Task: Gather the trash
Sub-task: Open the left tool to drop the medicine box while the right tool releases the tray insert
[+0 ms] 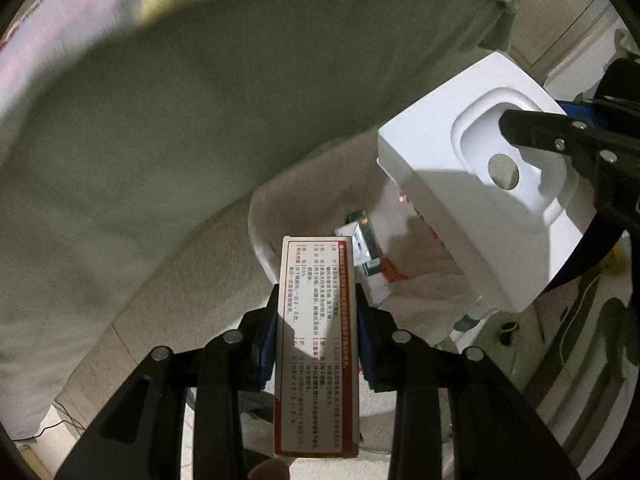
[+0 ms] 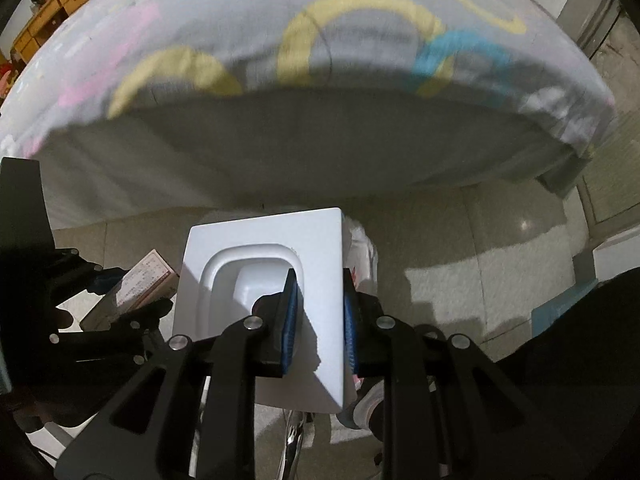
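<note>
The left tool [image 1: 316, 316] pinches a long printed carton [image 1: 316, 344] between its blue pads, holding it above the open white bag [image 1: 420, 288] on the floor beside the bed [image 1: 200, 140]. Small boxes [image 1: 362, 240] already lie inside the bag. To the right, the right tool [image 2: 318, 312] clamps one wall of a white moulded plastic tray [image 2: 264, 272], one finger inside its hollow, also over the bag.

Printed matt cardboard carton [image 1: 316, 344]; smooth white moulded plastic tray [image 2: 280, 280]; patterned cloth bedsheet [image 2: 320, 60]; glossy floor tiles [image 2: 500, 232]
</note>
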